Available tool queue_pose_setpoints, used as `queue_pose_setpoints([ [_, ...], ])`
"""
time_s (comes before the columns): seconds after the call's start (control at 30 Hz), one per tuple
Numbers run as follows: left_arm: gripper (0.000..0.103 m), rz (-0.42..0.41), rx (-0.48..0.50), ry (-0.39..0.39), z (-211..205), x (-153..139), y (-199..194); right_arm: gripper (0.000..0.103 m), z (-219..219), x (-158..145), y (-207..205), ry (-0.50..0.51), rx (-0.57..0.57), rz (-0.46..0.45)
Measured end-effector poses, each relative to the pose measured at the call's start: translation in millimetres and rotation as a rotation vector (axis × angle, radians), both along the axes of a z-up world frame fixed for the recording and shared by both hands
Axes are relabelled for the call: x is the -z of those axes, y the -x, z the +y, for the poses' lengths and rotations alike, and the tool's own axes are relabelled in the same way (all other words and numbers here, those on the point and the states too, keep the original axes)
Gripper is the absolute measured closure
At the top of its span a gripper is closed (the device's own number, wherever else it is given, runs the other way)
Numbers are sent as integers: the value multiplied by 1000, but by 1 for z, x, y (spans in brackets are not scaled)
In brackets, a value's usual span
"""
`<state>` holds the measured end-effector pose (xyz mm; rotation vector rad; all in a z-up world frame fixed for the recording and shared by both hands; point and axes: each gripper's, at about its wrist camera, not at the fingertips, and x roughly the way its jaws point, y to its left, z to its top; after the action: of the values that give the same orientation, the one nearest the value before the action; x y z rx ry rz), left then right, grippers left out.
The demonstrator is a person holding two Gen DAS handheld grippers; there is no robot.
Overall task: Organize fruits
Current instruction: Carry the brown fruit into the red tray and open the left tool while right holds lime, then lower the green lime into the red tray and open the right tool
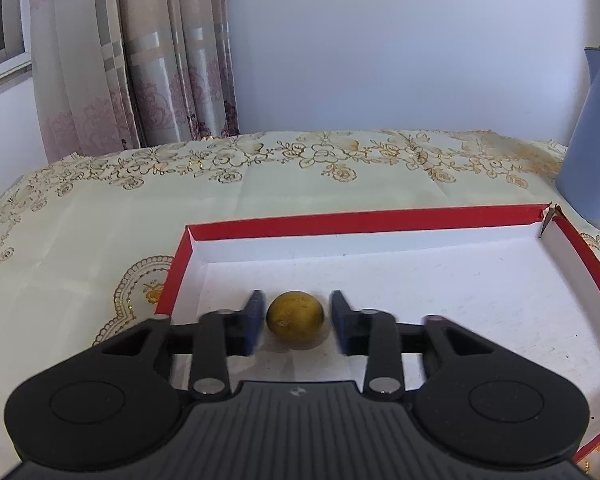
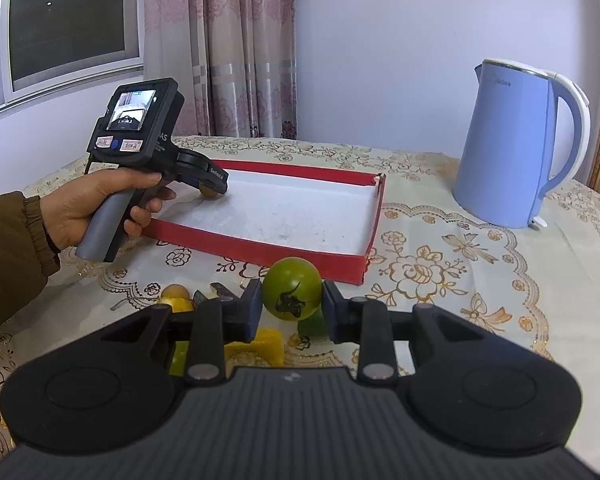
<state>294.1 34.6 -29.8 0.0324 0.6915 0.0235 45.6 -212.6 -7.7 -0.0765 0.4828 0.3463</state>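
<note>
While left tool [image 1: 296,326] gapes around brown fruit [image 1: 295,325] | right tool [image 2: 291,306] clamps green fruit [image 2: 292,289]

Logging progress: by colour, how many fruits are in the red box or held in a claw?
Brownish-yellow round fruit, in the shallow red cardboard box: 1
Green round fruit, in the right claw: 1
Total: 2

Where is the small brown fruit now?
The brown fruit lies in the red tray, near its left corner, between the open left gripper fingers.
</note>
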Motion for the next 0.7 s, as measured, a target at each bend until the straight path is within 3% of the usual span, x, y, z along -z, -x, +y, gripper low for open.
queue_pose_setpoints([
  [0.07, 26, -24, -15, -11, 0, -3, 5, 73, 0, 1, -2, 3, -1, 0],
  [0.1, 23, -42, -19, -21, -1, -6, 9, 73, 0, 1, -3, 4, -1, -1],
  [0.37, 18, -72, -30, -40, 1, -26, 42, 73, 3, -5, -22, 5, -13, -21],
  [0.7, 17, -67, -89, -12, 11, -28, 80, 73, 9, -30, -77, -6, -8, -43],
])
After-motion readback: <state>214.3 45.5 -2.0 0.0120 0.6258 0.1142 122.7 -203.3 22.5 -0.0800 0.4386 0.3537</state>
